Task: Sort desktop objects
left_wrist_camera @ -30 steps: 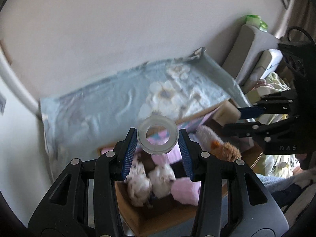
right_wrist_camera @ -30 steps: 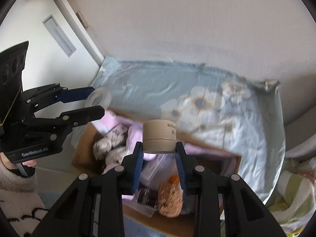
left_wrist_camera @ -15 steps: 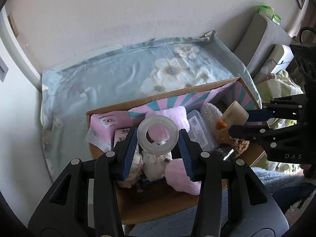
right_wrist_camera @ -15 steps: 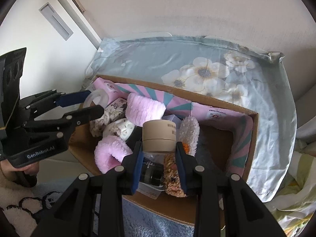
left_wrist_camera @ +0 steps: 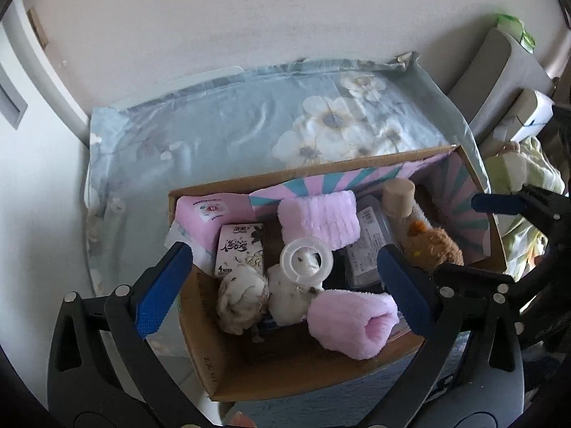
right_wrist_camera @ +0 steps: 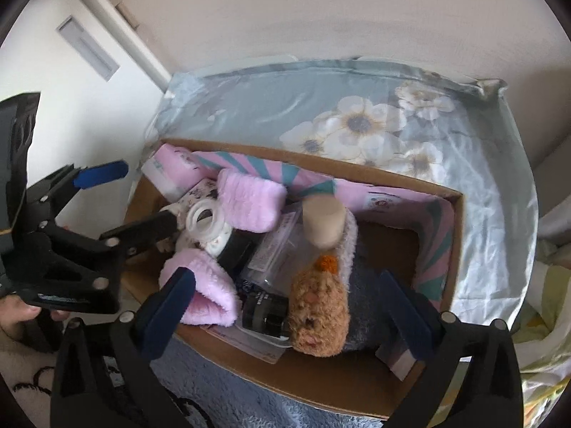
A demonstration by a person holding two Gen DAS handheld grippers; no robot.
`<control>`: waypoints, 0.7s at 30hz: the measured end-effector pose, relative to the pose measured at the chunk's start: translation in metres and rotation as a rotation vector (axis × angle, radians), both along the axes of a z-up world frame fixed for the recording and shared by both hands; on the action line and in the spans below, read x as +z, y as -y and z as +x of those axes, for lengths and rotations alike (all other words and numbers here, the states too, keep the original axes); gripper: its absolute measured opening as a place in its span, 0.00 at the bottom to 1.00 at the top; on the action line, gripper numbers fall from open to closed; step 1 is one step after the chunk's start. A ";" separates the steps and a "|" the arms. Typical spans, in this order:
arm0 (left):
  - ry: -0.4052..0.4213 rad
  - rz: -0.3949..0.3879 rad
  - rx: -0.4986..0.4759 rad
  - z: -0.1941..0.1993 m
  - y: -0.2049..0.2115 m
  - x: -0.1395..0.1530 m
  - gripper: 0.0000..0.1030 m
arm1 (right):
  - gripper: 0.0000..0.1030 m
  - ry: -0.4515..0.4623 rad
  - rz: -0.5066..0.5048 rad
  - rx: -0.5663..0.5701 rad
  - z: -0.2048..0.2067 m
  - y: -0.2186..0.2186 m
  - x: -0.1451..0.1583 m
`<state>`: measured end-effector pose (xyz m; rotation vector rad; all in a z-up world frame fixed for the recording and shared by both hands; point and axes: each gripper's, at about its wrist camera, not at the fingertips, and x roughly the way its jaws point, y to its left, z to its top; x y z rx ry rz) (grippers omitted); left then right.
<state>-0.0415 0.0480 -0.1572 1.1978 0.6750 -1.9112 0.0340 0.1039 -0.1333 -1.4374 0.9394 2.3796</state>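
Two grippers above an open brown cardboard box [left_wrist_camera: 228, 367] with a pink-and-teal striped lining, set on a desk draped in a pale blue cloth printed with white flowers [left_wrist_camera: 228, 132].

Left gripper [left_wrist_camera: 282, 278]: released, jaws just swung wide apart, nothing between the blue pads. Directly below the gap, a clear ring-shaped roll of tape [left_wrist_camera: 306, 259], free of both pads, lying on a pair of speckled white plush toys [left_wrist_camera: 246, 294] in the box's left part. Same roll visible from the right wrist camera [right_wrist_camera: 205, 222], just beside the lower finger of the left gripper [right_wrist_camera: 139, 201].

Right gripper [right_wrist_camera: 287, 296]: also released, jaws just opened, pads well clear of everything. Ahead of it, a short beige cylindrical jar [right_wrist_camera: 323, 221], blurred, tilted, over a white fleecy item at the middle of the box; whether resting or not cannot be told. From the left wrist camera, the same jar [left_wrist_camera: 399, 197] near the far wall of the box.

Also in the box: a folded pink fluffy cloth [left_wrist_camera: 319, 215] at the back, a rolled pink fluffy cloth [left_wrist_camera: 351, 322] at the front, a pink tissue pack [left_wrist_camera: 210, 214] in the far left corner, a small white tissue packet with dark print [left_wrist_camera: 241, 249], a clear plastic case [left_wrist_camera: 367, 246], a brown curly plush toy with an orange patch [right_wrist_camera: 317, 306], and a dark cylindrical bottle on its side [right_wrist_camera: 266, 310].

A person's hand [right_wrist_camera: 18, 314] at the lower left of the right wrist view, on the left gripper's handle.
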 end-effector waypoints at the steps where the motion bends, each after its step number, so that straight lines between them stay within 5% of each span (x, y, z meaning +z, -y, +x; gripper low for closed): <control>1: 0.014 -0.009 0.000 -0.001 0.000 -0.001 1.00 | 0.99 0.000 -0.001 -0.002 0.000 0.000 0.000; 13: 0.027 -0.031 0.042 -0.001 0.009 0.017 1.00 | 0.99 0.015 0.006 -0.026 -0.004 0.005 0.003; 21: 0.003 -0.093 0.147 0.003 0.022 0.052 1.00 | 0.99 0.071 0.151 -0.155 -0.005 -0.011 0.031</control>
